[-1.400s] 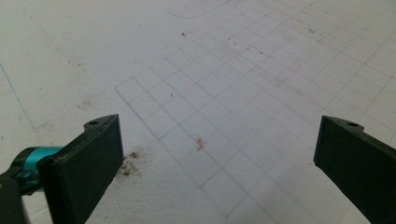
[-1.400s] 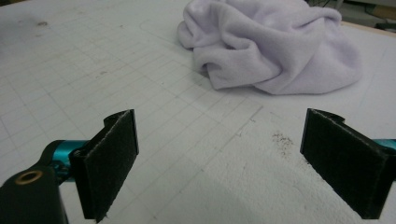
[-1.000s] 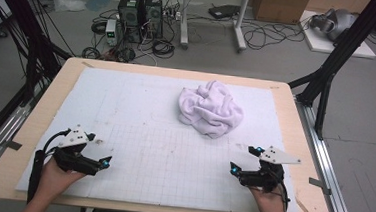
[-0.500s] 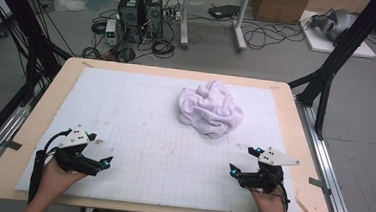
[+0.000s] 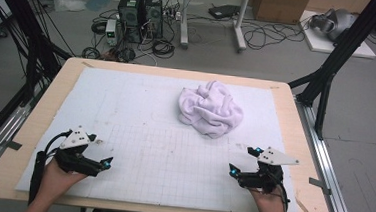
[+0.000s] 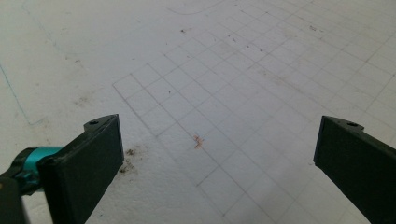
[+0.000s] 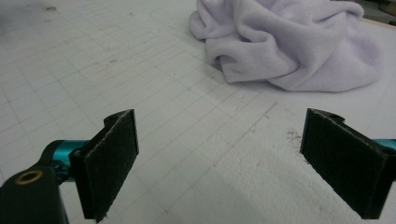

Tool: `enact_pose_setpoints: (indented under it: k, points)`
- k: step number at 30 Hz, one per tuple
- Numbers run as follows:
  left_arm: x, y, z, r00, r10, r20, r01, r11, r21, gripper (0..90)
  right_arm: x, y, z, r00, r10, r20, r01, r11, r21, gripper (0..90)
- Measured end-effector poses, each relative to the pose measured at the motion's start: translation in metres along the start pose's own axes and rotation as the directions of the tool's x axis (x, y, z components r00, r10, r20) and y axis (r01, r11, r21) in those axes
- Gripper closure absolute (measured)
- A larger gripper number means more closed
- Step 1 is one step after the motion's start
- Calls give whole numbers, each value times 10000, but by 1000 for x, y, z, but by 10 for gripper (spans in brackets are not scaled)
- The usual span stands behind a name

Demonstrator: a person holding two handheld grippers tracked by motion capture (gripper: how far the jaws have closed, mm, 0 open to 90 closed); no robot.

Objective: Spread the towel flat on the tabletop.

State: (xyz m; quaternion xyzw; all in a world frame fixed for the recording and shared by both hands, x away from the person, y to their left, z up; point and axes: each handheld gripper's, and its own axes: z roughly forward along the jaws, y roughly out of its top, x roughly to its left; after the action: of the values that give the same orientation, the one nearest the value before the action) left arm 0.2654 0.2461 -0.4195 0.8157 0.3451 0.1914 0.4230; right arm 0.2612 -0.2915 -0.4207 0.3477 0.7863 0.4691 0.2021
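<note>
A crumpled pale lilac towel (image 5: pixel 210 109) lies in a heap on the white gridded mat (image 5: pixel 140 112), right of centre and toward the far side. My left gripper (image 5: pixel 100 156) rests low over the mat's near left corner, open, with bare mat between its jaws (image 6: pixel 219 149). My right gripper (image 5: pixel 241 161) sits at the near right, also open, and points toward the towel (image 7: pixel 285 42), which lies a short way beyond its jaws (image 7: pixel 224 154). Nothing is held by either one.
The mat covers a wooden tabletop (image 5: pixel 302 159) with a bare rim. Black frame struts (image 5: pixel 329 71) rise at the right and left. On the floor beyond stand computer towers (image 5: pixel 142 10), cables and boxes.
</note>
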Motion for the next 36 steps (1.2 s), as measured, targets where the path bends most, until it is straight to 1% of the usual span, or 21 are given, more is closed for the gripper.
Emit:
enact_pose_setpoints:
  k: [1,3,7,9,12,13,14,15,17,18,19,20,23,24,27,29,31,32,34,35,36]
  points:
    - [0,0,0,10000,1,3,-1,10000,-13,20,0,0,1,10000,67,-67,-67,9999,89,105]
    - [0,0,-1,10000,-23,-10,23,10000,-3,20,0,1,1,10000,13,-93,-12,10000,85,105]
    - [0,0,0,10000,-30,-21,30,10000,-43,20,-2,3,1,9998,133,-146,-132,9999,70,105]
    - [1,1,0,10000,-55,0,55,10000,-61,20,-4,6,2,9996,256,-123,-256,9997,-24,105]
    - [1,3,2,9999,-104,10,104,9998,-143,20,-9,13,9,9973,723,-104,-724,9973,-125,105]
    - [1,4,2,10000,-82,49,83,9999,-135,20,-10,16,12,9973,719,-125,-721,9973,-125,105]
    - [1,4,2,10000,-77,47,78,9999,-142,20,-11,20,14,9976,677,-136,-679,9976,-123,105]
    - [1,4,2,10000,-51,32,51,9999,-125,20,-11,29,19,9987,497,-130,-498,9987,-91,106]
    - [1,3,1,10000,-28,45,28,9999,-130,20,-11,33,21,9990,403,-168,-404,9992,-48,105]
    - [2,3,0,10000,-87,32,88,9998,-188,20,-10,43,25,9996,183,-229,-183,9998,-37,106]
    - [2,3,0,10000,-87,32,88,9998,-188,20,-10,43,25,9996,183,-229,-183,9998,-37,106]
    - [3,4,0,9999,-141,58,142,9996,-249,20,-10,53,29,9997,-14,-244,13,10000,-41,106]
    - [3,5,1,9998,-158,98,161,9995,-286,20,-10,64,36,9995,-178,-243,179,9998,38,106]
    - [3,6,2,9998,-148,114,151,9995,-284,20,-10,64,36,9995,-178,-243,179,9998,38,106]
    - [3,6,3,9999,-83,111,87,9996,-285,20,-9,76,45,9982,-501,-334,510,9983,290,138]
    - [2,6,2,9999,-99,102,102,9995,-299,20,-9,92,54,9960,-809,-391,820,9962,285,146]
    - [3,6,2,9999,-120,88,123,9995,-303,20,-10,101,60,9955,-842,-425,854,9960,278,151]
    - [3,6,1,9999,-107,63,109,9994,-314,20,-10,101,60,9955,-842,-425,854,9960,278,151]
    - [4,5,0,9999,-114,29,115,9995,-303,20,-14,116,72,9929,-1070,-514,1087,9935,324,187]
    - [4,5,0,9999,-139,23,139,9994,-307,20,-14,116,72,9929,-1070,-514,1087,9935,324,187]
    - [4,5,0,9999,-144,24,145,9995,-297,20,-17,122,81,9921,-1023,-731,1060,9931,495,219]
